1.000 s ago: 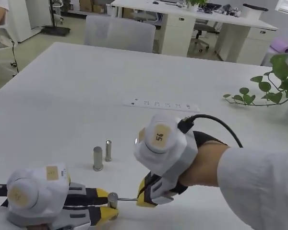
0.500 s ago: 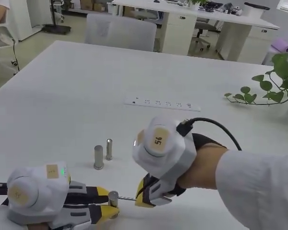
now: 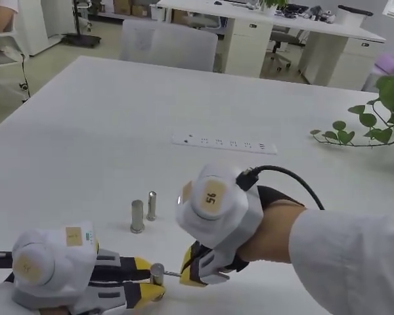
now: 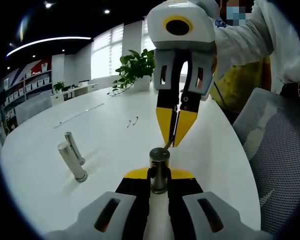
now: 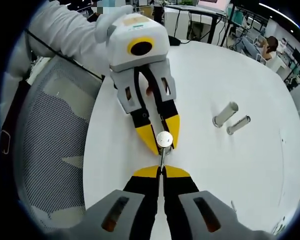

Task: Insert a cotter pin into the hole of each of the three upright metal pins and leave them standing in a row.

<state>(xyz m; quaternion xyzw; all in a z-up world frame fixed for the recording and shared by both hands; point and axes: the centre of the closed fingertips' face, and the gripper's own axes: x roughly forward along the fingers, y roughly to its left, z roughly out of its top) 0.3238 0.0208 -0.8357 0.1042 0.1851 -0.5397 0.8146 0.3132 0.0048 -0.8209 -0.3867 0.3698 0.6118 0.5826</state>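
Left gripper [image 4: 160, 175] - fingers [image 4: 135, 174] clamped on upright metal pin [image 4: 159, 167], close to near edge of table [image 3: 85, 131]. Right gripper [image 5: 161, 172] fingers pinched narrow on cotter pin [image 5: 161, 159], tip at pin's top - hole hidden. Two more pins [image 3: 137, 216] stand together, well apart; open table beyond.

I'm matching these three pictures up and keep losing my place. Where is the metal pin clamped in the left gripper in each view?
Head view: held pin, bottom, left of centre, in the left gripper's yellow tips.
Left gripper view: held pin, low centre, upright between the jaws.
Right gripper view: held pin, centre, its round top facing the camera.
Shared landmark: the thicker free pin, standing beside a thinner pin.
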